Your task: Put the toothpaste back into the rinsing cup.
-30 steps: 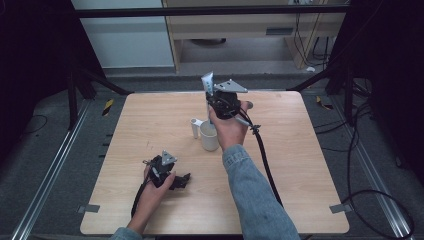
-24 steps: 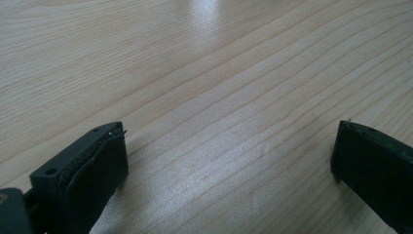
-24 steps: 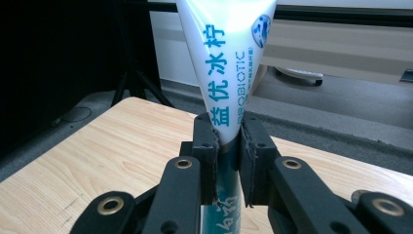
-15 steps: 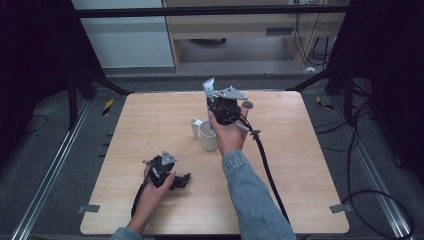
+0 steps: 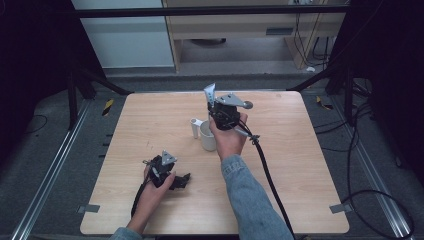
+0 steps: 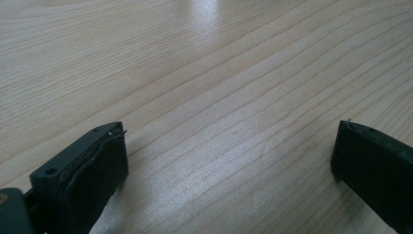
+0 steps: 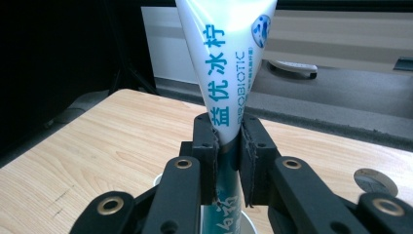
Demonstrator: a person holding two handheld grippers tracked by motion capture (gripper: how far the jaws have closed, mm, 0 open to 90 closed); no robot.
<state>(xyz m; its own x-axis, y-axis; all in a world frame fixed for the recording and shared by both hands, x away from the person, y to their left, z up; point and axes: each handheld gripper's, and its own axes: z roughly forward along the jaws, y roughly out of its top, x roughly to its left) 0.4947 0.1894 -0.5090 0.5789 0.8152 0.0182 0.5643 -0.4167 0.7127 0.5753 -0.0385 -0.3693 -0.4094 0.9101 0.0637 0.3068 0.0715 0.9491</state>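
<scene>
You are working in a lab: bare wooden table, floor rails, loose cables, dark surrounding frame.

Glossy plastic tube, matt wooden table

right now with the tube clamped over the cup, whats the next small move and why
Probably keep lowering the right claw straight down. It is shut on the toothpaste tube, held upright, and the tube's lower end sits at the rim of the white cup below. Open only once the tube rests inside. The left claw lies open on the table, clear of this.
</scene>
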